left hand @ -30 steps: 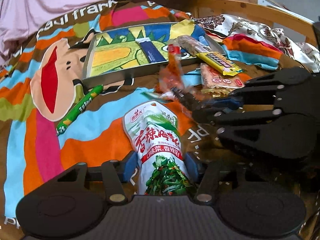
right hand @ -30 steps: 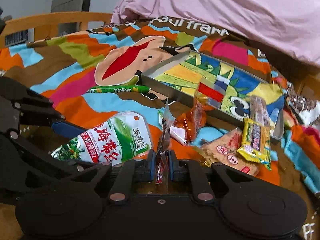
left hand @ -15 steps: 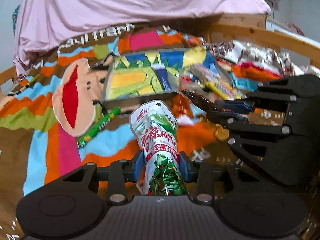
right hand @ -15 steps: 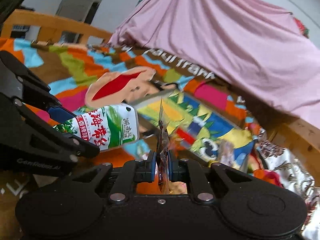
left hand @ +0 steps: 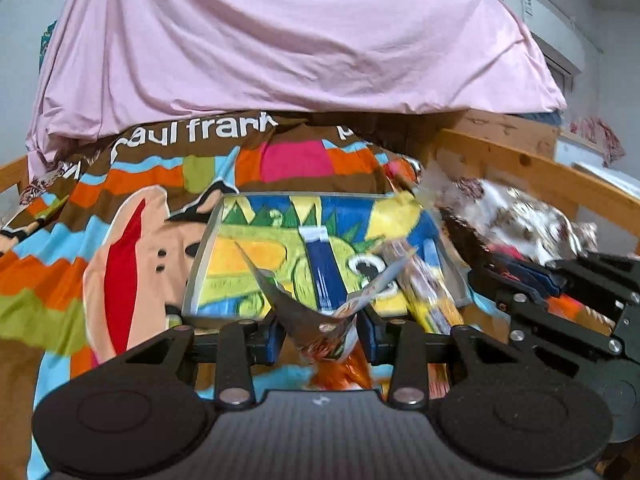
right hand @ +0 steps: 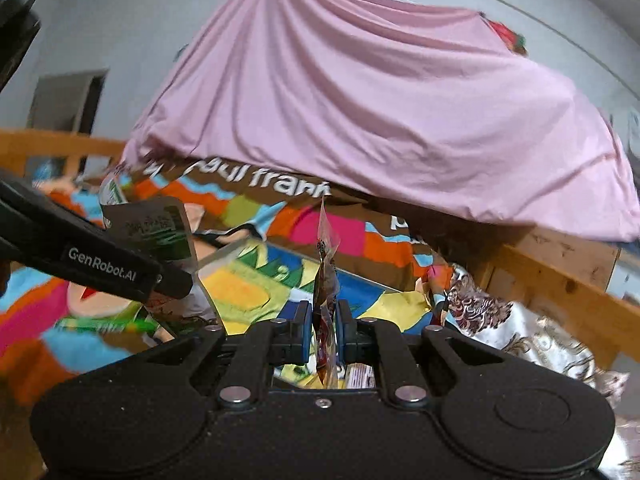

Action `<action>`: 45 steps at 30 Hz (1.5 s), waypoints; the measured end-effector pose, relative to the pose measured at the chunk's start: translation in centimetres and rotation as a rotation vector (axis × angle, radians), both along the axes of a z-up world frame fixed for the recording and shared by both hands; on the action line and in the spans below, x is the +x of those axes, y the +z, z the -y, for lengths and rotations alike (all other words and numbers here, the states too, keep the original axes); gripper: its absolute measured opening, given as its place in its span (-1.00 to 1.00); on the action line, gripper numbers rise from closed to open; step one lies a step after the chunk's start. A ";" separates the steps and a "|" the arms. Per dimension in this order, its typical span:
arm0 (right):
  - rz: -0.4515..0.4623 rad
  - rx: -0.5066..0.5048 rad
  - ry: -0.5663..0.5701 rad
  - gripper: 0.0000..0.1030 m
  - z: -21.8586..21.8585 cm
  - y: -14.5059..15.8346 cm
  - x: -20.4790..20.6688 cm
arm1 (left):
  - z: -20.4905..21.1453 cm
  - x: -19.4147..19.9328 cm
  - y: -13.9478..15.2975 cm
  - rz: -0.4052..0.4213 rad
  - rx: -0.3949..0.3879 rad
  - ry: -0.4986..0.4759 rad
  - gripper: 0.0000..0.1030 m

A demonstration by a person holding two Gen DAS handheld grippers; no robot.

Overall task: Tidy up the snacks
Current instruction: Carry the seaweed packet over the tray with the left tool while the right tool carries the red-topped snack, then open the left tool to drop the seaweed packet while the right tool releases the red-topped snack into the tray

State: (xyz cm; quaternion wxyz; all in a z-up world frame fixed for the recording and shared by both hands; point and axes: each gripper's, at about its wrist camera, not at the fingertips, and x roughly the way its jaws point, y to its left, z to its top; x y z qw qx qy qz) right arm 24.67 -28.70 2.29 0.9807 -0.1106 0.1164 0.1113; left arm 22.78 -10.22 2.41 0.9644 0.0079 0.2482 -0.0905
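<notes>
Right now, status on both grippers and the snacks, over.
Left gripper shut on the green snack pouch, jaws recently closing. Right gripper shut on a thin orange packet. Both above the tray; path unobstructed.

A home bedroom. A wooden bed frame [left hand: 532, 168] at 3 o'clock borders a cartoon-print quilt [left hand: 120, 216]. A pink sheet [left hand: 280, 40] drapes at 12 o'clock.

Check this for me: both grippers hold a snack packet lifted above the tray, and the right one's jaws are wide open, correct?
Not quite. The right gripper is shut on a thin packet, as the right wrist view shows. The rest holds: the left gripper grips a pouch above the tray.
</notes>
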 end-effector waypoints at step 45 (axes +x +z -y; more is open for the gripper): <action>-0.187 0.396 -0.026 0.22 4.4 -2.8 15.4 | 0.9 22.1 -3.3 -0.234 -0.103 0.157 0.67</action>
